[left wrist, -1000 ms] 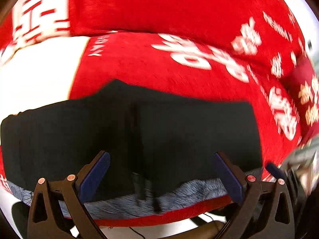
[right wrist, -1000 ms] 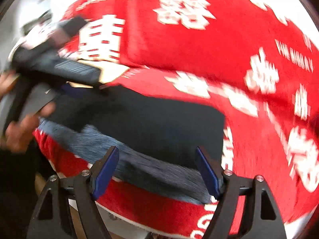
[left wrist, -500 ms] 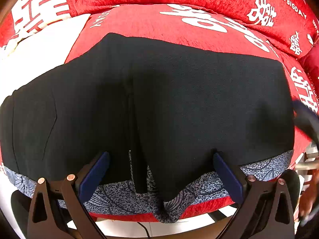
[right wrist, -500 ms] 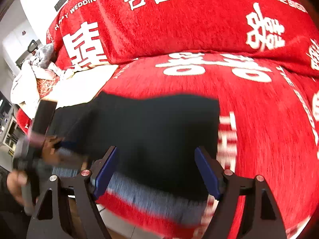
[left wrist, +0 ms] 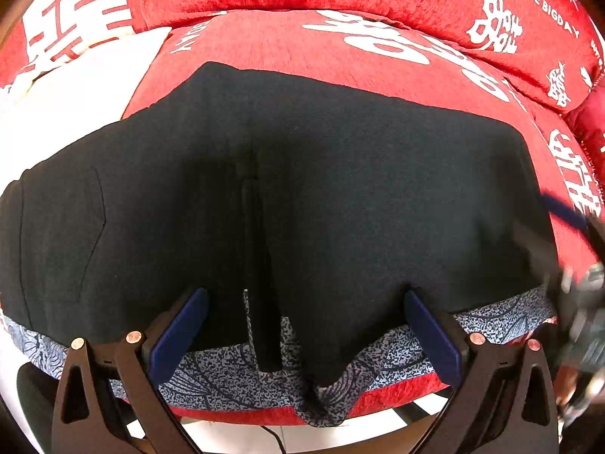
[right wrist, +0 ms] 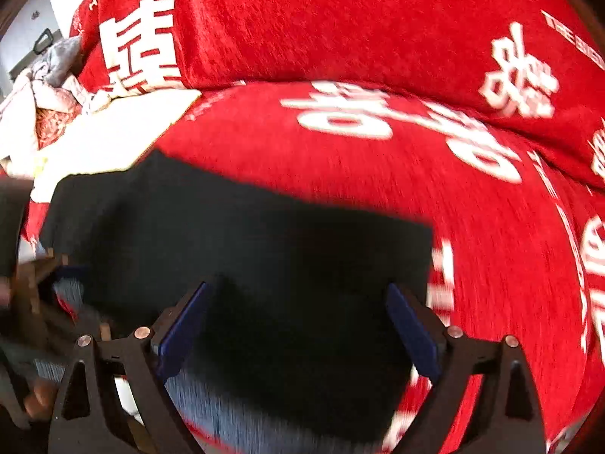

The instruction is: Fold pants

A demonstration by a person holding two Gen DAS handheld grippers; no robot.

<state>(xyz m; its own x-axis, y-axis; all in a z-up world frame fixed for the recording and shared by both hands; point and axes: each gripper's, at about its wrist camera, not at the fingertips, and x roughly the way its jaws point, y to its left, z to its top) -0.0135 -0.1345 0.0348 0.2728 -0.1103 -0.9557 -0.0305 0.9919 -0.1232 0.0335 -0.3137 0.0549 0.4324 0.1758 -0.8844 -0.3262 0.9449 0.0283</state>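
Observation:
Black pants point(left wrist: 340, 196) lie flat on a red sofa seat, with a grey patterned lining strip point(left wrist: 234, 370) showing along the near edge. My left gripper point(left wrist: 306, 325) is open and empty, hovering over the near edge at the pants' middle seam. My right gripper point(right wrist: 298, 325) is open and empty over the pants' right part point(right wrist: 264, 249). The right gripper also shows blurred at the right edge of the left wrist view point(left wrist: 578, 302). The left gripper shows blurred at the left edge of the right wrist view point(right wrist: 22, 295).
The red sofa seat point(left wrist: 287, 53) has white lettering, and a red back cushion point(right wrist: 340, 19) rises behind it. A white cloth point(left wrist: 68, 90) lies to the left of the pants. A heap of clothes point(right wrist: 38, 90) sits far left. The sofa's front edge point(left wrist: 264, 414) is just below the pants.
Both grippers have come lower and closer to the pants' near edge. The pants now fill more of the left wrist view. Both stay open.

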